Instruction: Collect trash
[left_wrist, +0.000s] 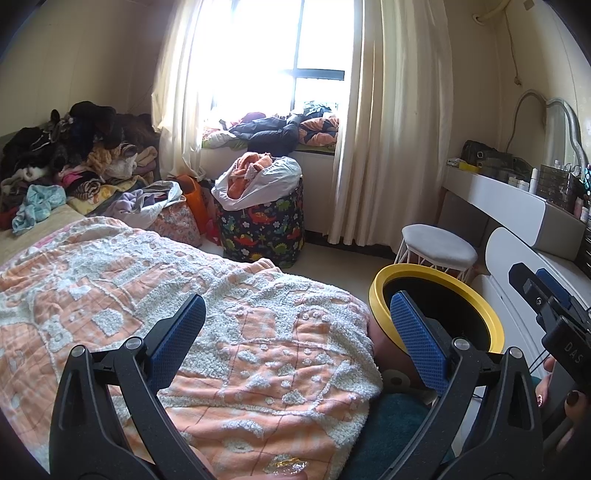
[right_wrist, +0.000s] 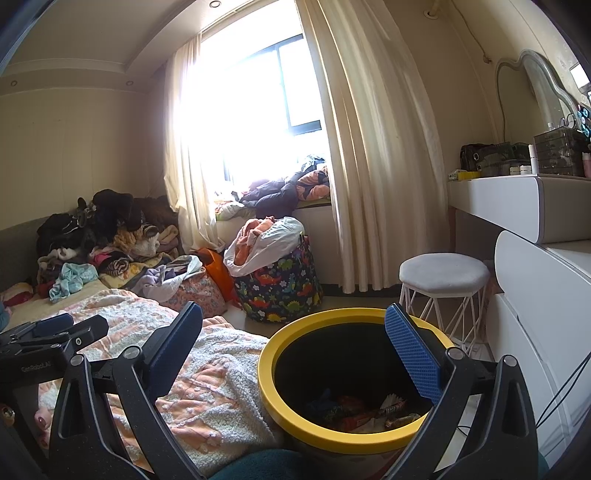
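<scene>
Left wrist view: left gripper (left_wrist: 295, 339) released, empty, over blanket (left_wrist: 229, 295); wrapper (left_wrist: 286, 466) on blanket at lower edge. Right wrist view: right gripper (right_wrist: 295, 354) released, empty, above yellow-rimmed bin (right_wrist: 291, 417) beside the bed; wrappers (right_wrist: 369, 410) inside. Stool (right_wrist: 443, 277) behind bin.

A round bin (right_wrist: 354, 380) with a thick yellow rim and black inside stood upright on the floor, touching the edge of the bed. Crumpled snack wrappers (right_wrist: 364, 410) lay at its bottom. A shiny gold wrapper (left_wrist: 286, 466) lay on the blanket.
</scene>
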